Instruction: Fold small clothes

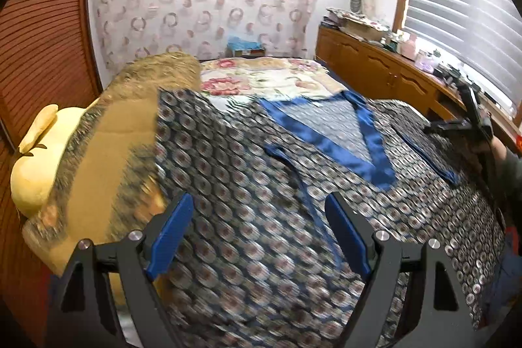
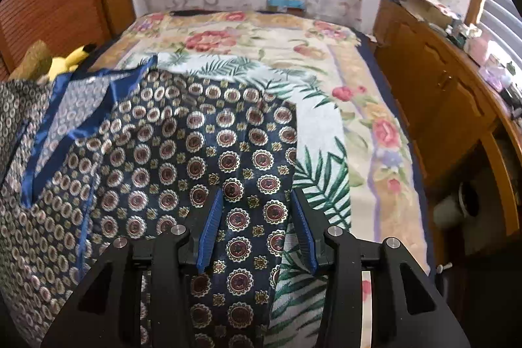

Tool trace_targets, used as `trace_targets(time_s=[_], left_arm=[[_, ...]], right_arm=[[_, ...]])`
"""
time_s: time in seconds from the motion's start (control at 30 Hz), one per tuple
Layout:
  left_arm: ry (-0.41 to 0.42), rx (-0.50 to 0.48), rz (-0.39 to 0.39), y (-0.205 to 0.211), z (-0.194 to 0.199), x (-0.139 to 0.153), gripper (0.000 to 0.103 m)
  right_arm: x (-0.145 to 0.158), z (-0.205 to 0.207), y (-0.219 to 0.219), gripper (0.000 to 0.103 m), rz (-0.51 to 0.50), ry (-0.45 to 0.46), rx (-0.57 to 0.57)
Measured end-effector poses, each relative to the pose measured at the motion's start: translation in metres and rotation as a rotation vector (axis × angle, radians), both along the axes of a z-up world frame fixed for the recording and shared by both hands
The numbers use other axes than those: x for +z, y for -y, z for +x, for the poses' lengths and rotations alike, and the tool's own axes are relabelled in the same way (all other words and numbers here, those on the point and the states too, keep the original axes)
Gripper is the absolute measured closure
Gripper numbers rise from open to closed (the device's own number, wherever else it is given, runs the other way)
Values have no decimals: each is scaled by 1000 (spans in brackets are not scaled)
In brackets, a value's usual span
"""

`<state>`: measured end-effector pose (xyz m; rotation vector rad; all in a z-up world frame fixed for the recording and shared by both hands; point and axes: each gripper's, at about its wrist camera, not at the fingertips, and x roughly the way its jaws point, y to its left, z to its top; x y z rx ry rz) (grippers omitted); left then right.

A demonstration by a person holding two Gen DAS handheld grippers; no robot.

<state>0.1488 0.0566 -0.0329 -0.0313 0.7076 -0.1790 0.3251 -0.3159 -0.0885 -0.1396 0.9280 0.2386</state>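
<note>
Fabric with a tight medallion print covers most of both views: a dark navy garment (image 1: 261, 217) of smooth, slightly shiny cloth, dotted with round rosettes in silver and maroon, lies spread flat over the bed (image 2: 261, 31). A glossy satin trim in bright blue edges its V-shaped neckline (image 1: 368, 132), and the paler inner side of the cloth shows inside the V. Under the garment lies a soft bedspread printed with pink roses and green palm fronds, bordered in tan.

The left gripper (image 1: 259, 237) hangs above the middle of the garment, its two black arms spread wide, the ribbed blue pads (image 1: 169, 237) well apart with only the cloth far below them; nothing is gripped. This view is smeared by motion blur.

The right gripper (image 2: 257, 224) sits low over the garment's right edge. Its blue pads stand about half apart, with a strip of the printed cloth running between them; the left pad lies on or just over the cloth and the right one over its border with the bedspread, and neither visibly pinches it.

A plush yellow toy (image 1: 36, 158) and a tan fuzzy cushion (image 1: 107, 152) rest at the bed's left side. A wooden cabinet (image 2: 440, 93) with curved panel doors runs along the right, its top crowded with small items, beneath slatted window blinds (image 1: 463, 5).
</note>
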Motion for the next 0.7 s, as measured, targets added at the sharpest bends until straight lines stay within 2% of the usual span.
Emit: trace_targets(time_s=[0.1,0.23,0.37,0.5,0.57,0.7], left_arm=[[-2,18,5,-13,17,4,21],[-23,31,4,-29,43,4,31],[-51,54,23,-41,67,0,41],[-64,59,6,-46,82,-2,48],[-70,55,1,-47,88,-4,58],[-84,53,8,-46,97,-6,59]], right_arm=[[-1,1,4,58,27,-5,5],[-5,-2,10,49,35,28,9],[-6,-3,6,44,33,28,26],[-6,-2,5,40,34,24,31],[-6,-2,4,40,31,25,32],[-6,-1,2,39,31,24,34]])
